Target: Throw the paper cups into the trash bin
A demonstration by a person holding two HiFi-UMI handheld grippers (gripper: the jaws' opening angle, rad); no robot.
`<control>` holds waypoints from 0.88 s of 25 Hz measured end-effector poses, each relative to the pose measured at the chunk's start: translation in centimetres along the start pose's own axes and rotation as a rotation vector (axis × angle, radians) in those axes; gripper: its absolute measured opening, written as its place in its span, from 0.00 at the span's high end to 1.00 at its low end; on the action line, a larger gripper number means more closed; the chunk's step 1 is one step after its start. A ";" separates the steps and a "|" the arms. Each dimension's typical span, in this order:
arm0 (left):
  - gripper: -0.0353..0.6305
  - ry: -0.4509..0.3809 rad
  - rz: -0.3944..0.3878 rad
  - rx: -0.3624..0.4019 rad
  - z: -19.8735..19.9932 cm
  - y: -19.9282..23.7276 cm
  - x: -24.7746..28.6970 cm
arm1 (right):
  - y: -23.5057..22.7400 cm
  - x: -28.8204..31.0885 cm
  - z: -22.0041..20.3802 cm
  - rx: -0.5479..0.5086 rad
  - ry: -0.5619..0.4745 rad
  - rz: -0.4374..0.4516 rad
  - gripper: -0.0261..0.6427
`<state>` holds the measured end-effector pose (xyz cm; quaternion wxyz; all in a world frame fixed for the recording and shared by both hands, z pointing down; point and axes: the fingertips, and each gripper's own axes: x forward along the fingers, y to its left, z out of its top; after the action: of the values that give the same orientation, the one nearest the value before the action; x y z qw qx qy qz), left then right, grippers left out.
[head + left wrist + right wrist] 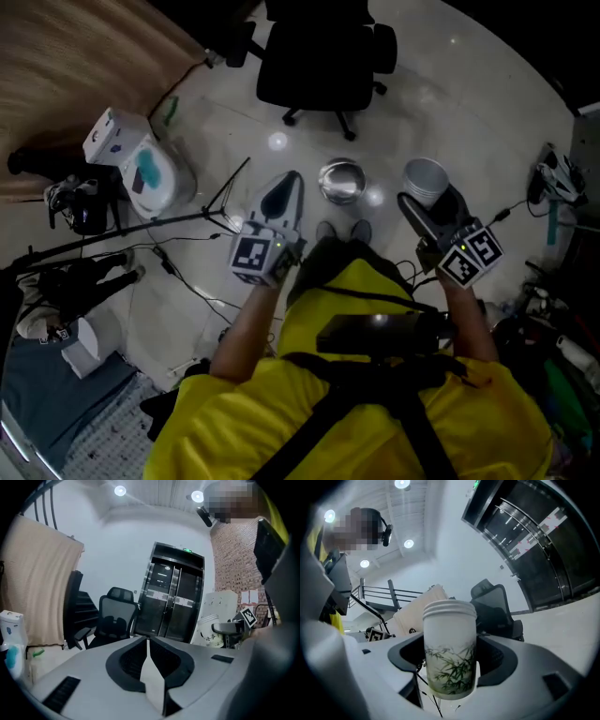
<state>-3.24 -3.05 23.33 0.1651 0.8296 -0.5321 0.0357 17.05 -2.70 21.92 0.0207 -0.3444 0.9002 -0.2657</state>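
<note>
- Right now your right gripper (433, 201) is clamped on the paper cups (450, 644), a nested stack with a bamboo print. It has 1 jaw against each side of the stack and holds it in the air in front of you.
- Your left gripper (149, 643) has its jaws pressed together with nothing between them.
- The stack stands upright, mouth up, with its long axis roughly vertical and crosswise to the jaws.
- The shiny metal trash bin (323, 178) sits on the floor between your 2 grippers, just ahead of your shoes (342, 231), with its mouth facing up.
- From the cups, the bin lies to the left and below. Your left gripper looks nearer to it but is empty, so the next move is probably a short leftward carry with the right, over the rim.
</note>
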 end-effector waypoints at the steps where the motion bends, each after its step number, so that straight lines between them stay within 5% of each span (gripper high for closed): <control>1: 0.93 0.008 -0.010 -0.001 0.0 0.0 0.8 | -0.3 0.3 0.2 -0.003 0.002 -0.003 0.46; 5: 0.93 0.022 -0.041 -0.002 -1.2 0.9 2.7 | -1.5 1.9 -2.1 0.002 0.073 0.001 0.46; 9: 0.93 0.116 0.008 0.011 -7.8 4.8 3.6 | -6.7 5.2 -11.5 0.034 0.249 -0.030 0.46; 19: 0.93 0.264 0.014 -0.116 -36.7 16.1 10.8 | -27.7 21.5 -54.8 0.056 0.802 -0.140 0.46; 22: 0.93 0.285 0.020 -0.152 -43.8 17.5 11.7 | -31.7 24.6 -64.4 0.044 0.925 -0.178 0.46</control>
<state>-8.78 -6.23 71.53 0.3007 0.7959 -0.5129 0.1141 3.47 -8.01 96.41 -0.3980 -0.2652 0.7761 -0.4110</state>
